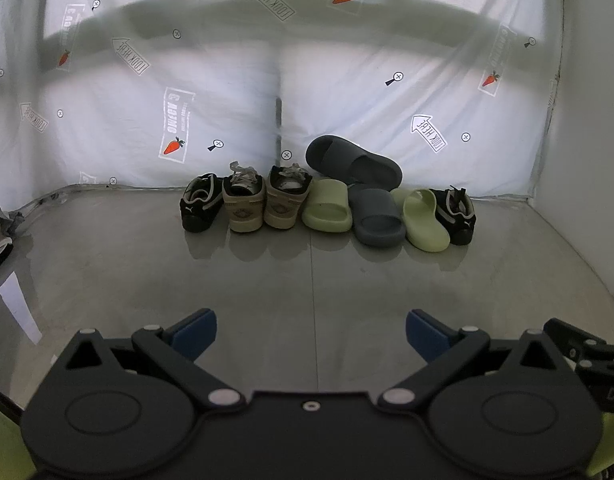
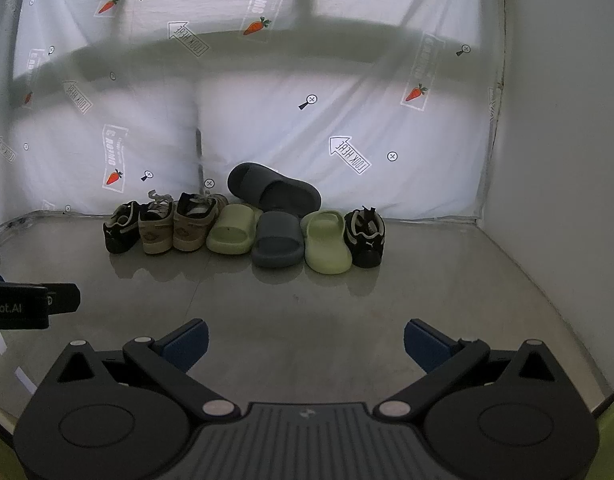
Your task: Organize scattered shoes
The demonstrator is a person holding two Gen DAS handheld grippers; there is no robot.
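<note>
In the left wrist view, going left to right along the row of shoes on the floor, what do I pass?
Black sneaker → tan sneaker → second tan sneaker → green slide → grey slide → second green slide → second black sneaker. The other grey slide lies on top behind them, so it is left out.

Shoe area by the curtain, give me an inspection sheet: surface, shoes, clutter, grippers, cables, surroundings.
Surface: glossy grey tiled floor, reflective.
Job's things: row along the curtain, left to right: black sneaker, two beige lace-up sneakers, pale green foam slide, dark grey foam slide, second pale green slide, second black sneaker. Another dark grey slide lies tilted behind, resting on the row.
Clutter: nothing seen.
Grippers: left gripper and right gripper both open, blue-padded fingers empty, short of the shoes.
Cables: nothing seen.
Surroundings: white printed curtain; plain white wall at right.
</note>
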